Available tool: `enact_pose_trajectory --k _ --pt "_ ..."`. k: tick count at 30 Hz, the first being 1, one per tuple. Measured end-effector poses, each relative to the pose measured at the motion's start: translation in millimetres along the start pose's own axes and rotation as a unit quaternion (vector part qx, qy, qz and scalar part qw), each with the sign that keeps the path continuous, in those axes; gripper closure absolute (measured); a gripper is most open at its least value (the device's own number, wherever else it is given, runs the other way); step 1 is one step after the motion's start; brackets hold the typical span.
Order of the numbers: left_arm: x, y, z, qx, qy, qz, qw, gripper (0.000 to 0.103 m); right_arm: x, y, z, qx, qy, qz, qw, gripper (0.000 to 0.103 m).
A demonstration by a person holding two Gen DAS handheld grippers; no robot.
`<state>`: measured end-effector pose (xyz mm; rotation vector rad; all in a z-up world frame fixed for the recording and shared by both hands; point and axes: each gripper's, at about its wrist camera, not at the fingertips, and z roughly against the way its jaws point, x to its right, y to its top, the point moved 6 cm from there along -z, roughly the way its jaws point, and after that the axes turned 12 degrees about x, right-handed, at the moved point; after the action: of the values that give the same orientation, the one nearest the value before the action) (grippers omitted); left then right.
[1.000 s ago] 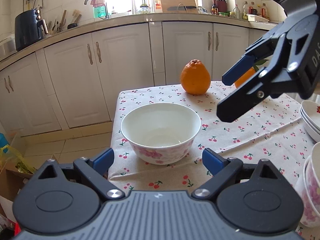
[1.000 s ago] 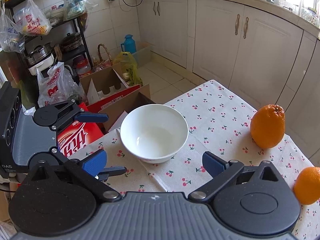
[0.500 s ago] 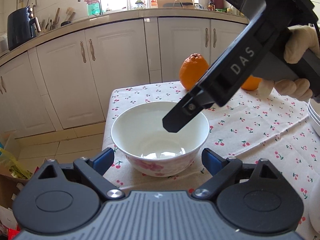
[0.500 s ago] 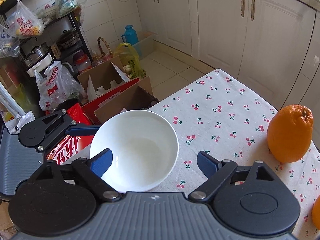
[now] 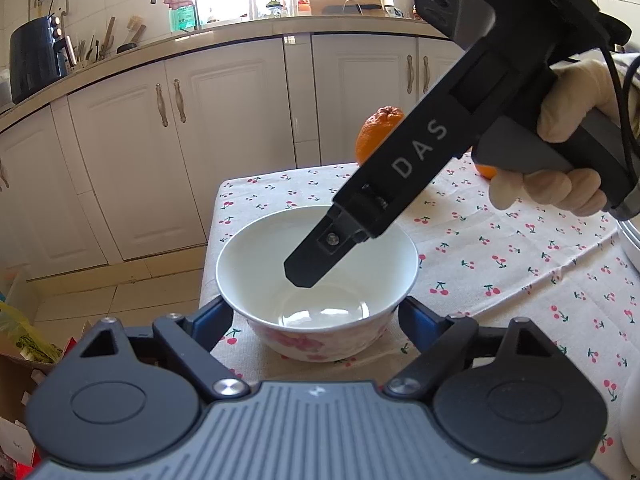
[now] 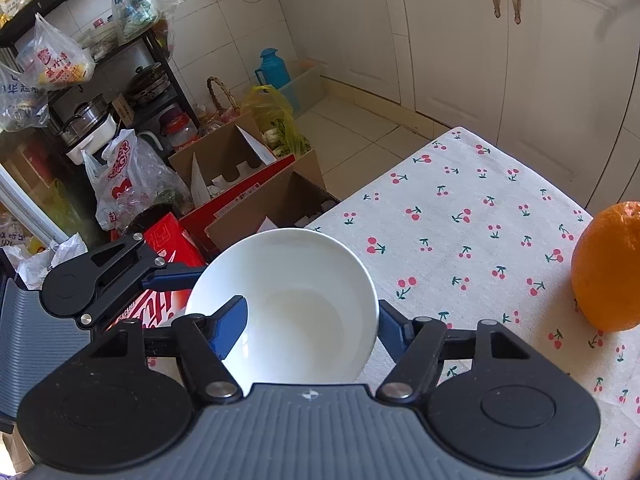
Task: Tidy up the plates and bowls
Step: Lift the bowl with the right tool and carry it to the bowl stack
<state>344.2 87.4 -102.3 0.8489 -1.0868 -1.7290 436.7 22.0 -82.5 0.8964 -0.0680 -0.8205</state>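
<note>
A white bowl with pink flowers outside stands near the table's left corner on the cherry-print cloth. My left gripper is open, its blue fingers on either side of the bowl's base. My right gripper is open and tilted down over the bowl: its left finger is inside the bowl and its right finger is outside the rim. In the left wrist view the right gripper's finger reaches into the bowl from the upper right.
Two oranges stand on the table behind the bowl, one partly hidden by the right gripper, also in the right wrist view. White dishes show at the right edge. Boxes and bags crowd the floor beside the table.
Both grippers have moved in on the bowl. The right gripper came down from above, and one finger now dips inside the rim. The left fingers now flank the bowl.
</note>
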Motion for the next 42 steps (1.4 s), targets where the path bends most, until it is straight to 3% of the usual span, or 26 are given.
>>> enact_pose_trajectory --k 16,28,42 --pt "10 8 16 -0.006 -0.008 -0.008 0.9999 0.014 -13 -2 25 0.008 0.005 -0.003 1.000 0.029" --pt "35 26 64 0.006 -0.028 -0.026 0.9992 0.014 -45 -13 77 0.027 0.002 -0.008 1.000 0.028" --pt "73 34 123 0.004 -0.042 -0.028 0.9987 0.014 -82 -49 131 0.036 0.005 -0.017 0.999 0.028"
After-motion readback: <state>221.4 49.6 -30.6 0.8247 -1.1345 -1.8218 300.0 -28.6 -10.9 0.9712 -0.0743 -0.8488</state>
